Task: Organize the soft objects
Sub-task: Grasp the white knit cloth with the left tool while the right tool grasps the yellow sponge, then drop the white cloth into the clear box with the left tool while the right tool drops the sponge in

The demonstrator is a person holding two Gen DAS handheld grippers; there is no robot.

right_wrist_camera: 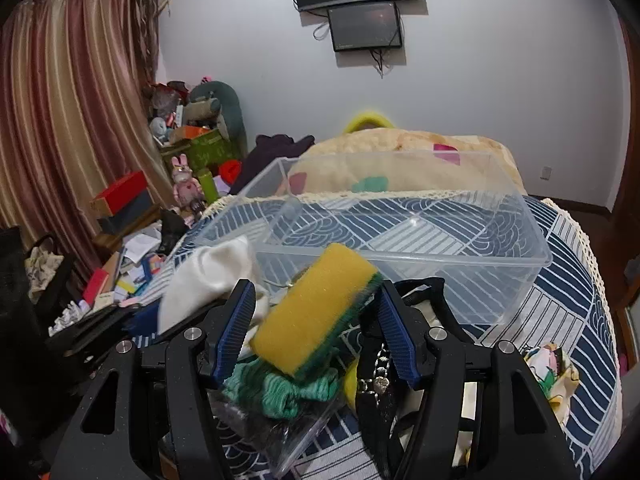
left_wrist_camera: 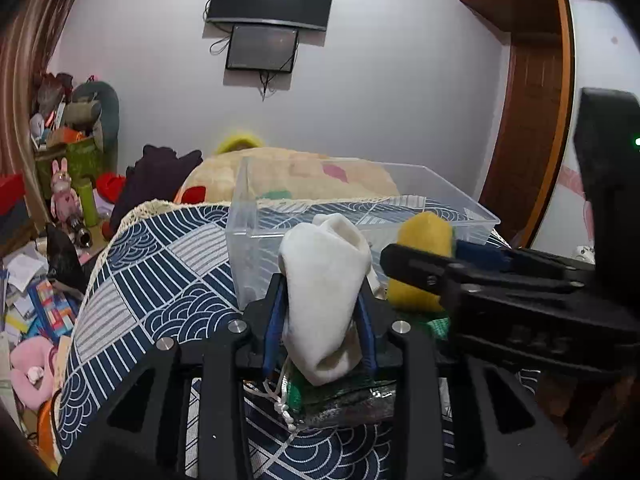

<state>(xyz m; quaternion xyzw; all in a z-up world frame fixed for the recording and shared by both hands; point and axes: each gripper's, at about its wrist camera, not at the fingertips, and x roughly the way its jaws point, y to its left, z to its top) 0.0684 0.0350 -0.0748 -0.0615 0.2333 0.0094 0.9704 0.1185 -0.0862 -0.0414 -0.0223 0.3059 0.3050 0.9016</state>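
**Both grippers loaded ahead of the empty bin**

We are observing the left gripper (left_wrist_camera: 322, 316) pinching a soft white rolled cloth (left_wrist_camera: 324, 292) between its blue pads, the bundle standing upright above the jaws. The right gripper (right_wrist_camera: 316, 332) is bracketing a yellow sponge with a green scouring face (right_wrist_camera: 316, 312), which sits tilted between the pads; we are reading this as a grip, though contact on the right-hand pad is not plain. We are judging that both items are being carried toward the clear rectangular plastic bin (right_wrist_camera: 520, 264), which is lying empty just beyond them. A green knitted piece (right_wrist_camera: 280, 392) and a clear bag are waiting underneath, near the grippers.

The surface is a bed covered in a navy-and-white patterned cloth (left_wrist_camera: 160, 264). Clutter is crowding the floor at far left, and two dark screens (left_wrist_camera: 272, 0) are hanging on the far wall.
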